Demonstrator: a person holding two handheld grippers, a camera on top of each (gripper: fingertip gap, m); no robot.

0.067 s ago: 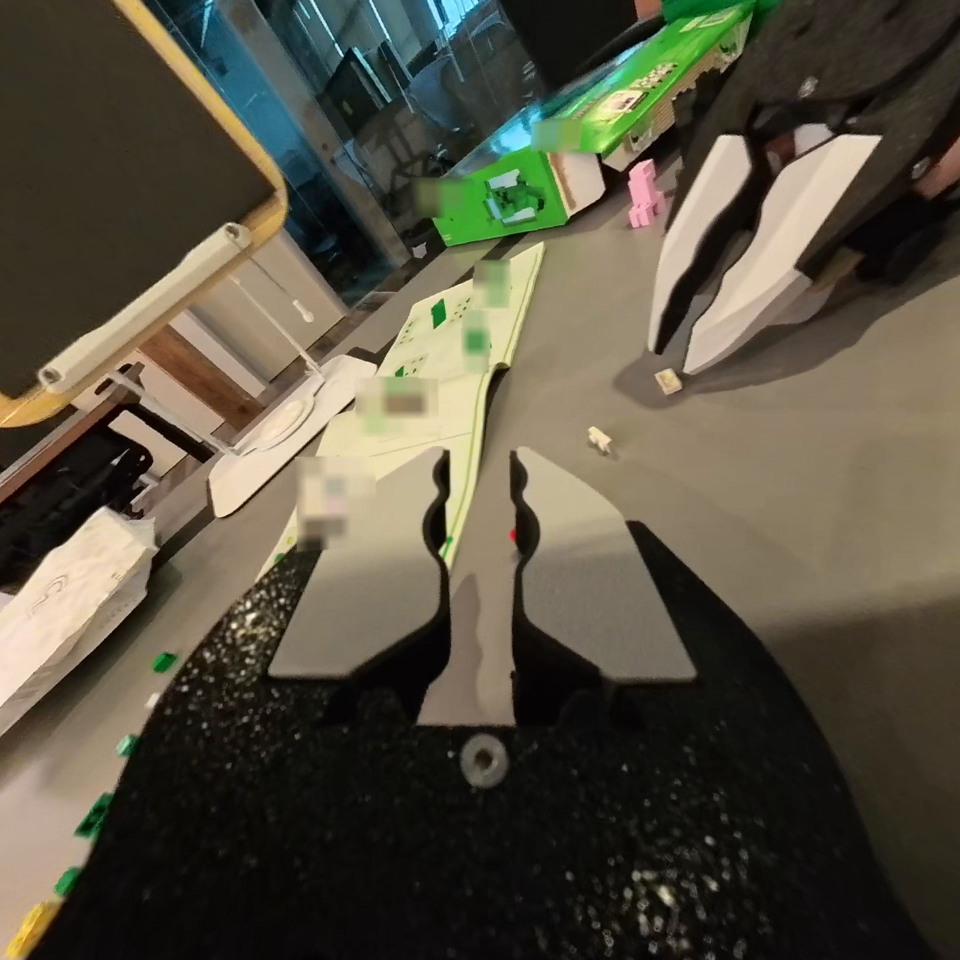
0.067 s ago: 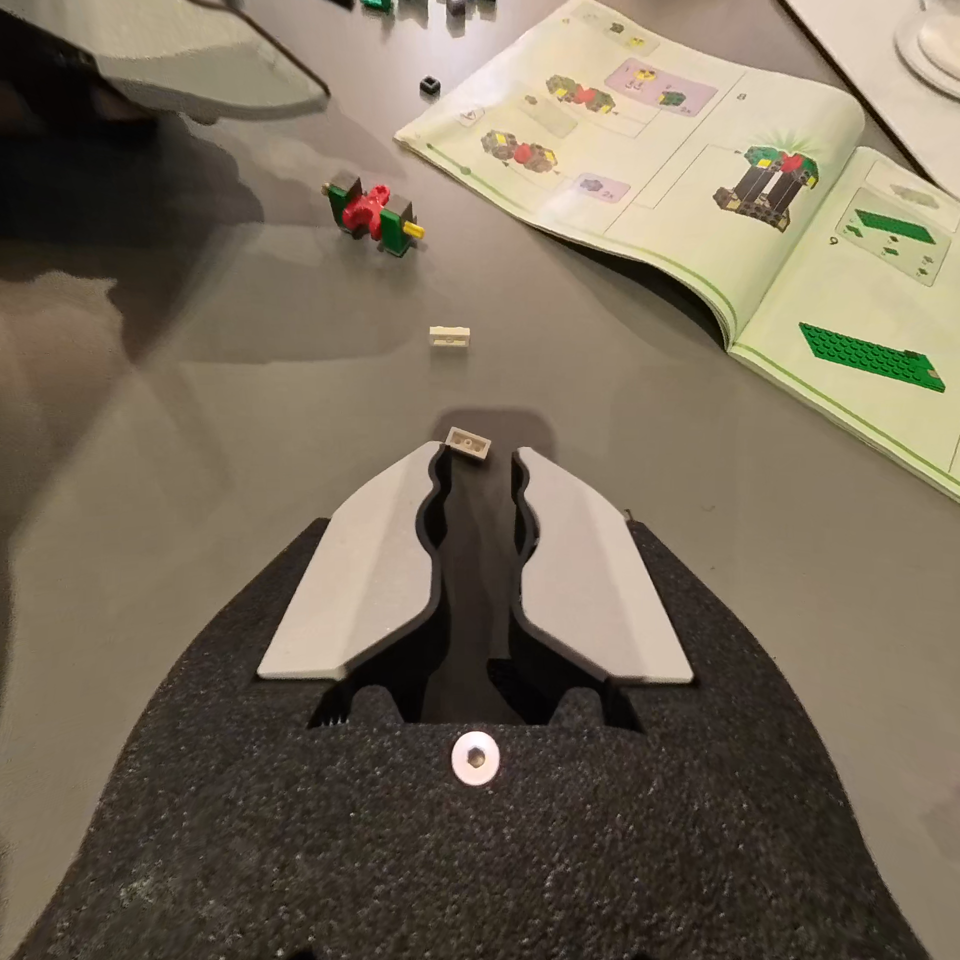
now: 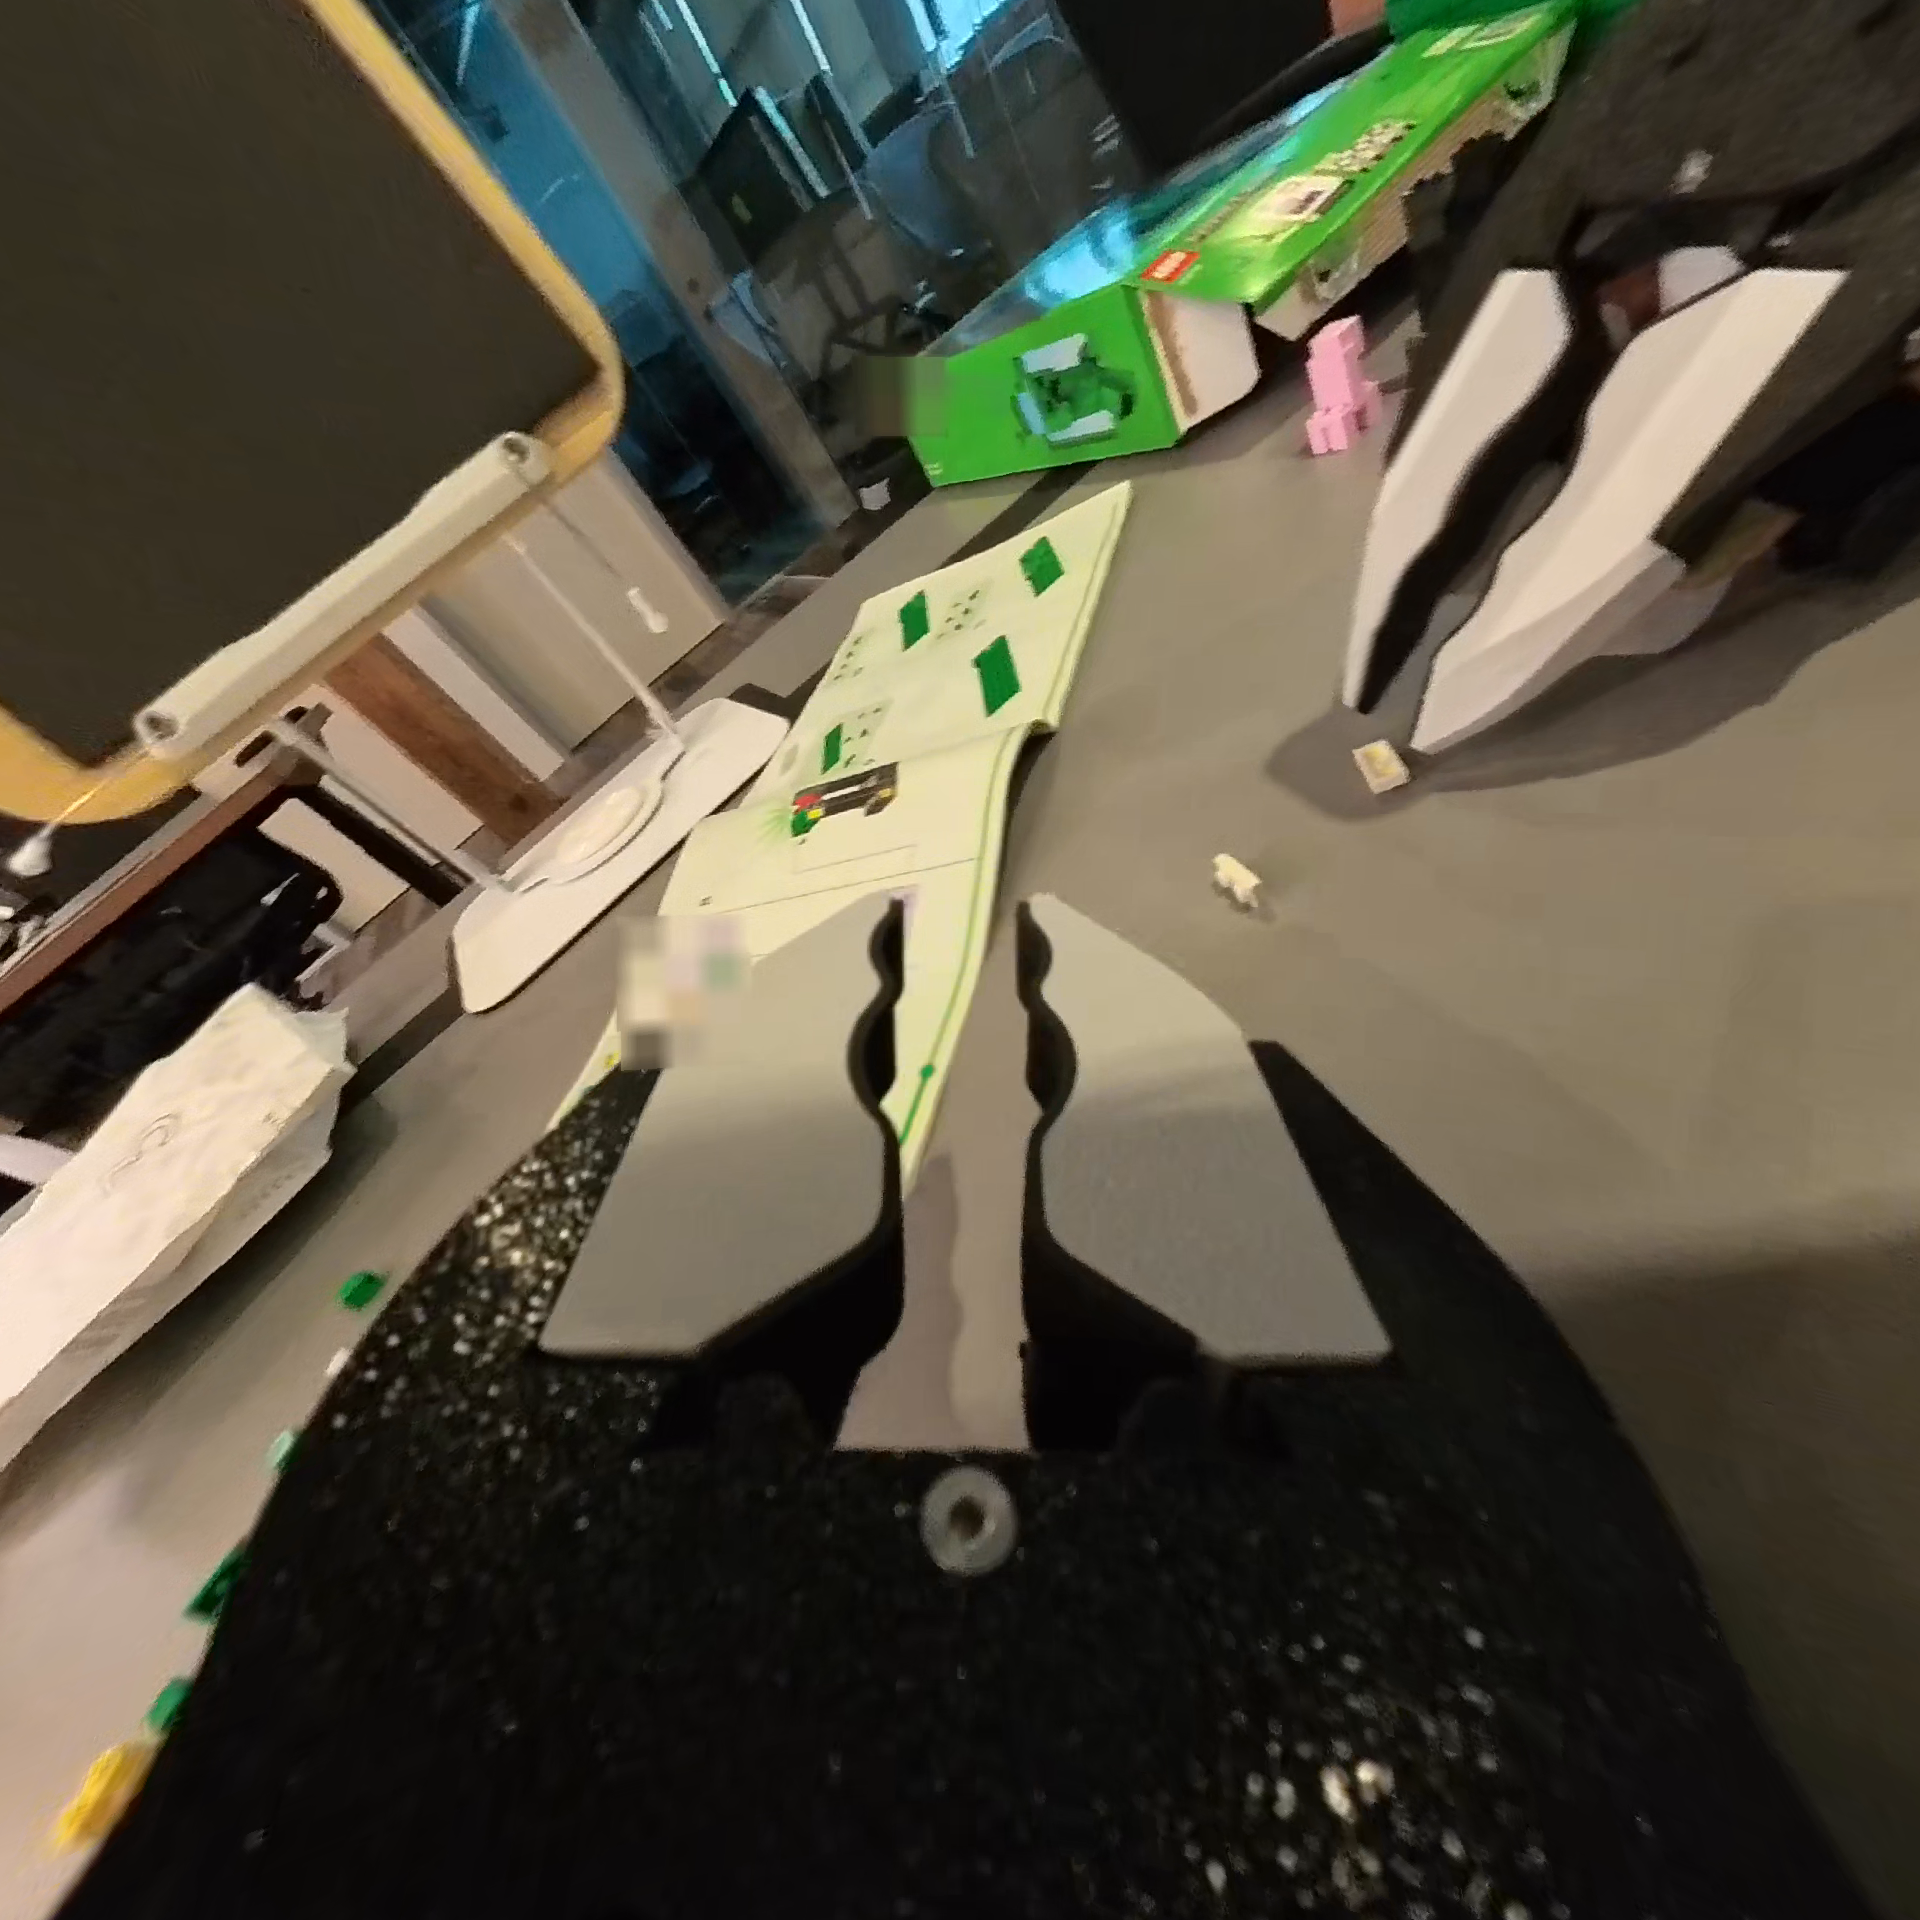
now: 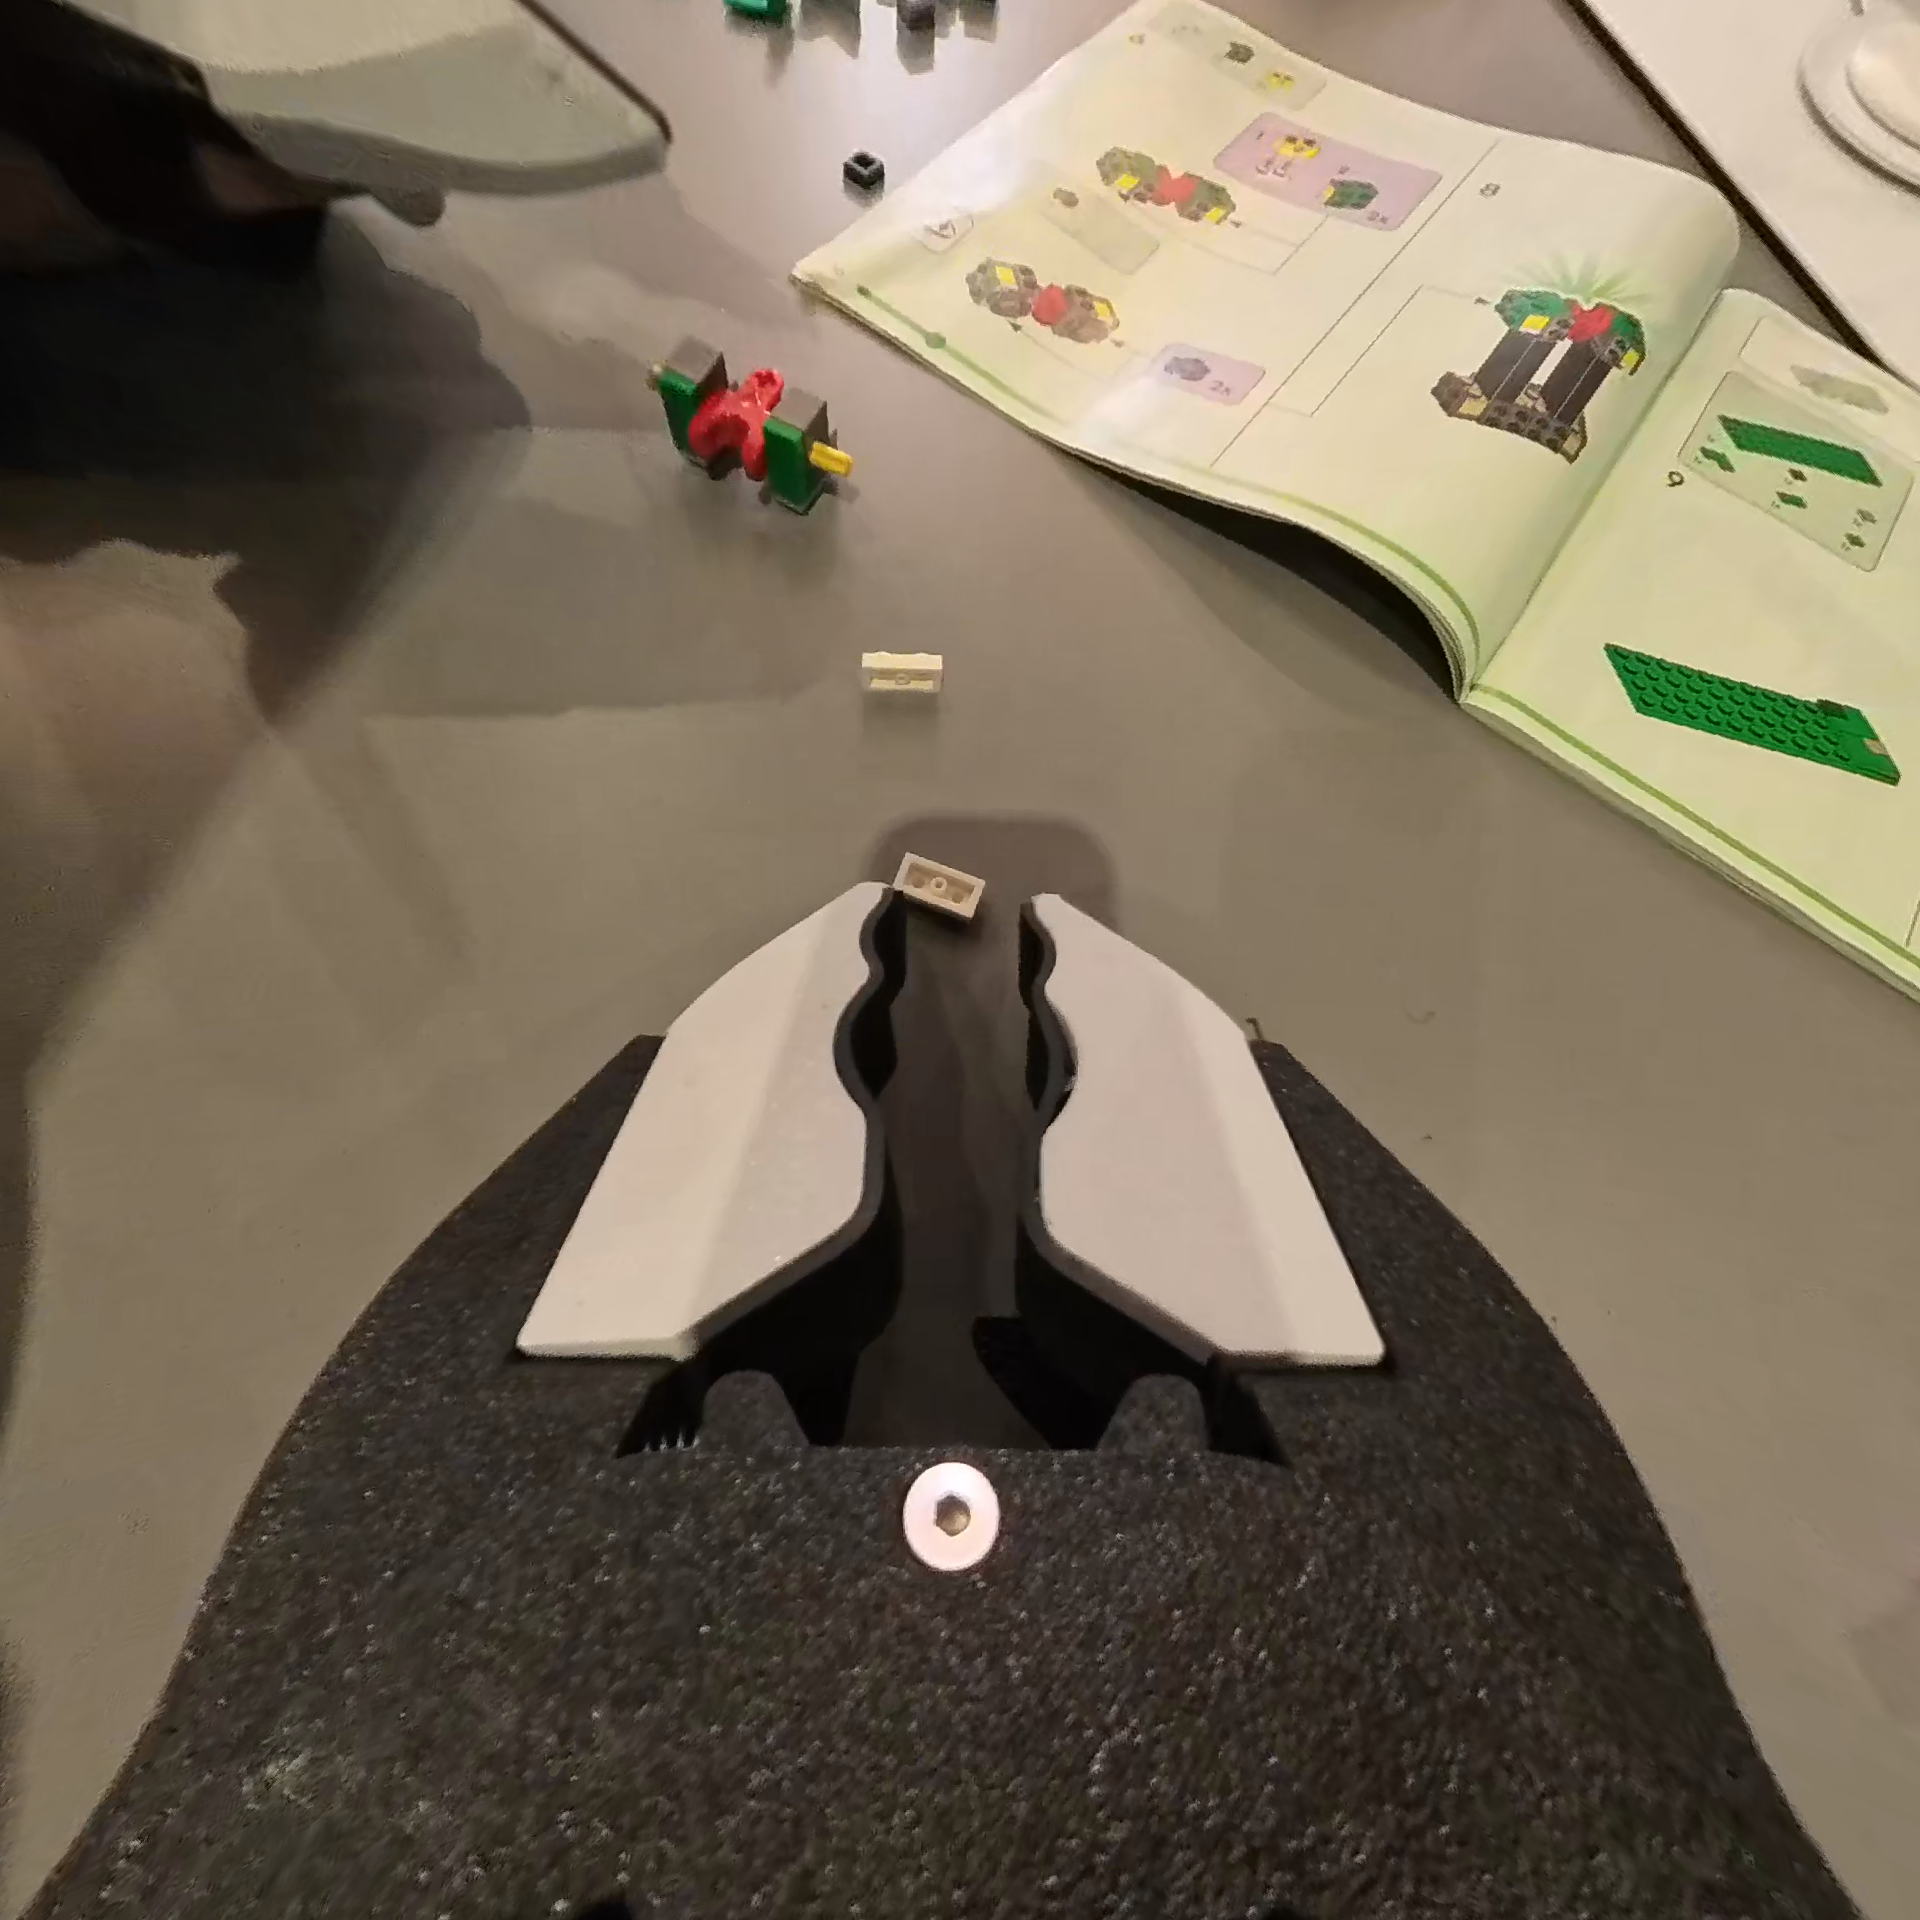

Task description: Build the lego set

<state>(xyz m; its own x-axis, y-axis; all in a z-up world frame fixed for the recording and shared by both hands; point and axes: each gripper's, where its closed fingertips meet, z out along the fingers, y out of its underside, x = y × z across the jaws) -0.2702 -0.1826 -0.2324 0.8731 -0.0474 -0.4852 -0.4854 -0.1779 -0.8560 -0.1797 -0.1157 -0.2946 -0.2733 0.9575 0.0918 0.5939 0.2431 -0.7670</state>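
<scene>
My right gripper is open, low over the grey table. A small tan brick lies upside down on the table at its tips, near the left finger and not clamped. A cream brick lies further ahead. A red, green and grey sub-assembly with a yellow pin lies beyond it. My left gripper is open and empty above the table, over the edge of the open instruction booklet. The left wrist view also shows the right gripper, the tan brick and the cream brick.
The booklet lies open at the right. A green box and a pink figure stand at the back. A white lamp base, a paper bag and loose green bricks are at the left. A black piece lies ahead. Left tips to right tips: about 12 cm. The black piece lies some 11 cm from my left tips, 20 cm from my right tips.
The left gripper has turned slightly to the left. The right gripper and the bricks have not visibly moved.
</scene>
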